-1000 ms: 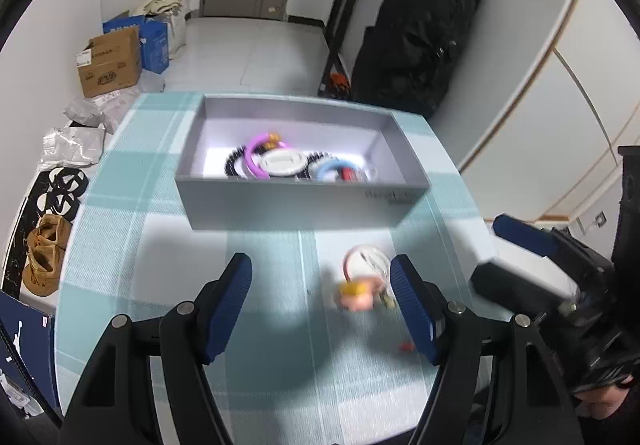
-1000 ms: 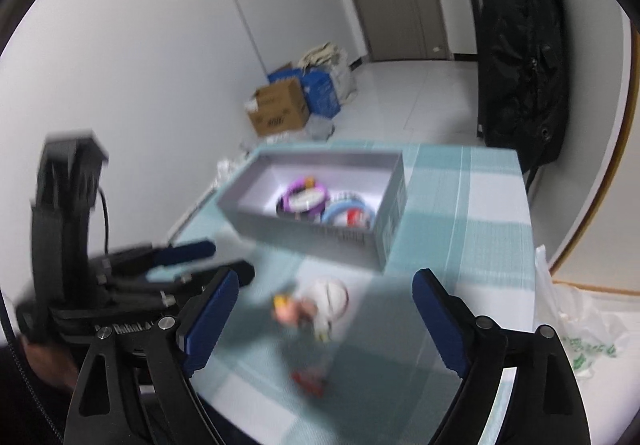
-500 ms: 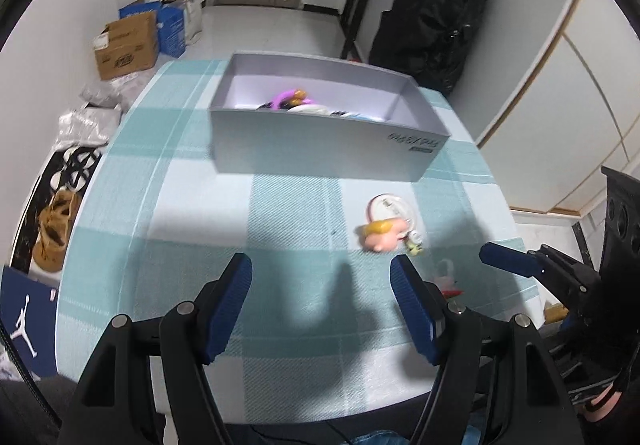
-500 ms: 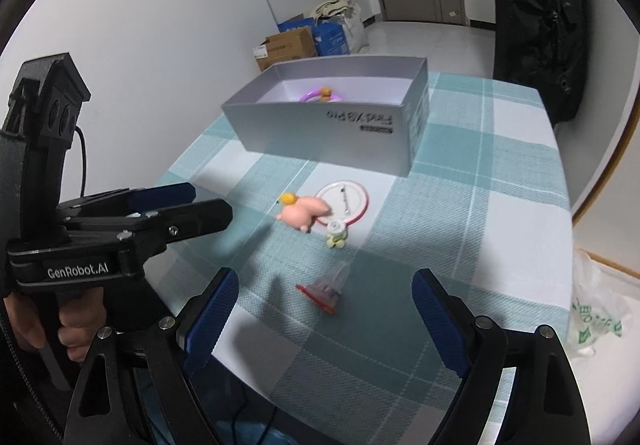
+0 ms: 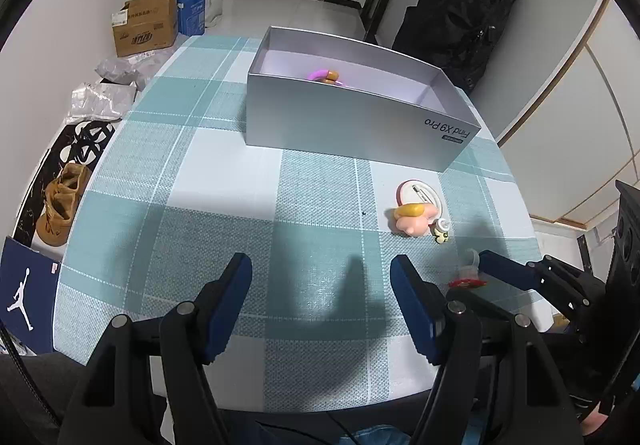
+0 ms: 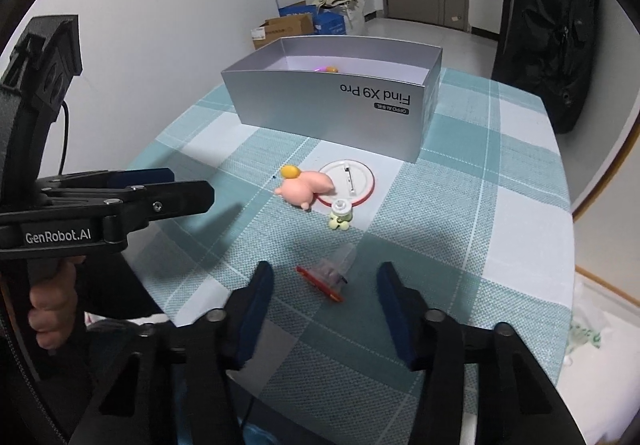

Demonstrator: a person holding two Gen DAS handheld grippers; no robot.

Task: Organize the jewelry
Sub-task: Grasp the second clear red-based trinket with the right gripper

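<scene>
Crowding the right half of the checked teal-and-white tablecloth [image 5: 224, 181] are the loose pieces: a round white badge with a red rim [image 6: 347, 183], lying pin side up just in front of the box's near right corner, a soft pink pig-like figure with a yellow tip [image 6: 306, 187] touching its left edge, and a tiny pale green-and-white charm [image 6: 340, 214] at the badge's near edge. Nearer the table's front edge lies a small clear plastic piece with a red strip [image 6: 328, 275], flat on the woven cloth.

The right gripper [image 6: 323, 299] hovers over that clear piece with its blue-padded jaws closing; the piece sits in the gap ahead of them, and the pads do not press on it. The left gripper [image 5: 322, 305] stands open over bare cloth near the front edge, nothing between its jaws, its shadow dark on the weave.

The silver cardboard box [image 5: 352, 125], printed "Find X9 Pro", sits toward the far edge; a purple ring with an orange bead [image 5: 324, 75] shows above its near wall. Nothing stands between the right gripper and the clear piece. Beyond the table's left edge are brown cartons [image 5: 146, 28] and tan shoes [image 5: 60, 205]; a black bag [image 5: 460, 17] hangs by the far wall.
</scene>
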